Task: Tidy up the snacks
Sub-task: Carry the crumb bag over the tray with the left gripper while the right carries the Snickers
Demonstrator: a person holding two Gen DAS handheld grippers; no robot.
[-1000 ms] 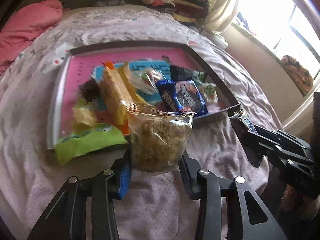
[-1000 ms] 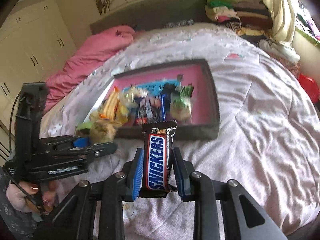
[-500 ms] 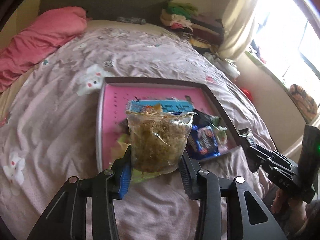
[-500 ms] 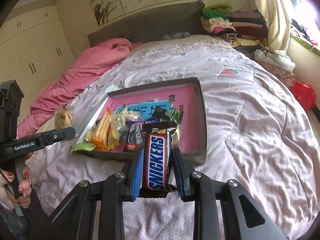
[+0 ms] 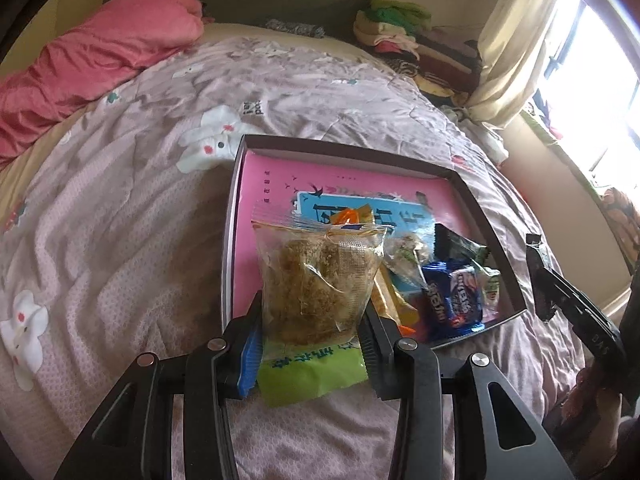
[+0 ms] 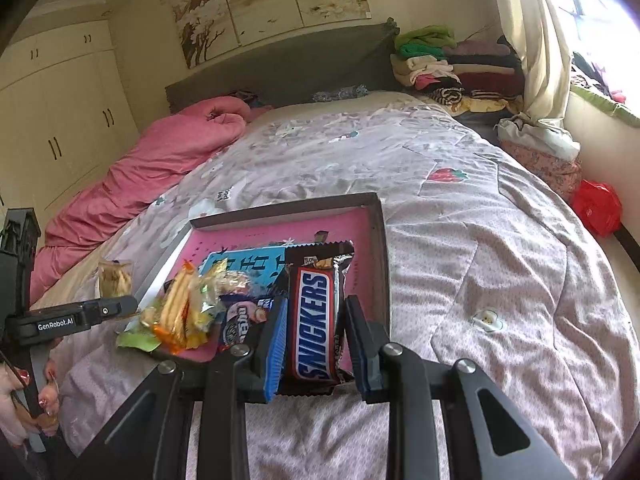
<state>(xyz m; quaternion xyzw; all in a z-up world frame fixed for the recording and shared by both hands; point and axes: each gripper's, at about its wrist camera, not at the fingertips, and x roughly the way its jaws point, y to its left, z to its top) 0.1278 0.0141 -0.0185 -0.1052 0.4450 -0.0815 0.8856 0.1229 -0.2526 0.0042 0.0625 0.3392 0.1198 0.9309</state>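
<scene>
- Holding a clear packet of brown crumbly snack (image 5: 320, 284), the left gripper (image 5: 310, 332) has its jaws closed on the packet's lower half; the packet stands upright at the frame's centre, its long axis running up the picture.
- Clamped in the right gripper (image 6: 316, 340) is a Snickers bar (image 6: 316, 320), also upright at lower centre of the right wrist view, its jaws narrow against the wrapper's sides.
- Both held snacks sit in front of the near edge of the pink-floored tray (image 5: 256, 168), which lies beyond the jaws, so I judge the coming move a forward reach and set-down; neither gripper looks clearly nearer.
- Inside the tray, other snacks crowd the near side: a blue packet (image 5: 452, 300), yellow wafers (image 6: 176, 308) and a green wrapper (image 5: 308, 372) hanging over the near edge. The far pink floor is bare.
- Under the tray is a soft, wrinkled grey-pink bedspread (image 6: 480, 240); a pink duvet (image 5: 92, 56) lies upper left, folded clothes (image 6: 432, 64) and a bright window upper right.
</scene>
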